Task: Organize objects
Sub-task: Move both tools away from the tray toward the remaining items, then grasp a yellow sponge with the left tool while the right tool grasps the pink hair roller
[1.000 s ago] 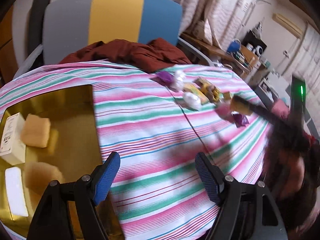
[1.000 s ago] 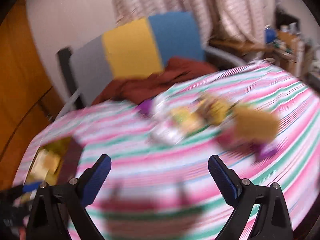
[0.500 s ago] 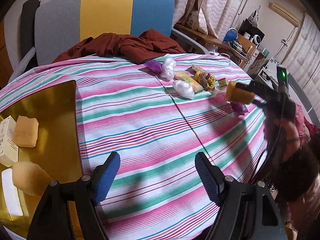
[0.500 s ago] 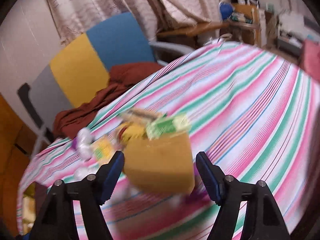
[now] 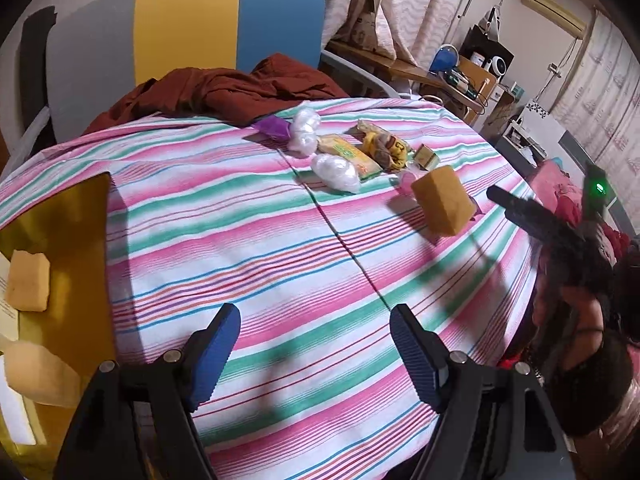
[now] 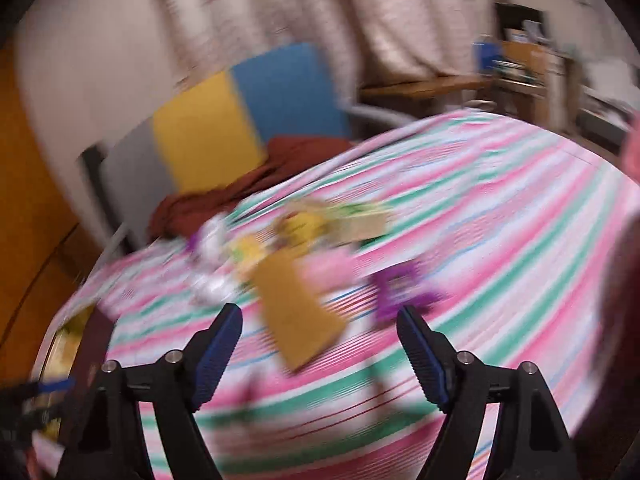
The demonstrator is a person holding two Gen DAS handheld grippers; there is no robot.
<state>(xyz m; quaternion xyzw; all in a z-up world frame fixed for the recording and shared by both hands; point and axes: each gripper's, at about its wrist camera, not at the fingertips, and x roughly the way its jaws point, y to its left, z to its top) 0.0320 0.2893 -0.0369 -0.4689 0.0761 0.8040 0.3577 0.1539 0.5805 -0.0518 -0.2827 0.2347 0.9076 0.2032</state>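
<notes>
The right gripper (image 6: 320, 344), its jaws just reopening, stands wide beside a tan rectangular sponge block (image 6: 298, 312), apparently unpressed. The left gripper (image 5: 316, 350) gapes empty above the striped tablecloth (image 5: 240, 240).

A cloth of pink, green, white and thin blue stripes (image 5: 248, 240) covers the counter, with a shiny gold-coloured tray (image 5: 68, 224) at its left edge holding a pale orange sponge block (image 5: 28, 286). A mustard-yellow sponge block (image 5: 442, 200) shows near two white crinkly plastic bundles (image 5: 320, 148), a purple wrapper (image 5: 272, 126) and a yellow-and-green packet (image 5: 352, 154). Behind lie a dark red crumpled garment (image 5: 224, 90) and a chair back in grey, yellow and blue panels (image 5: 188, 24).
</notes>
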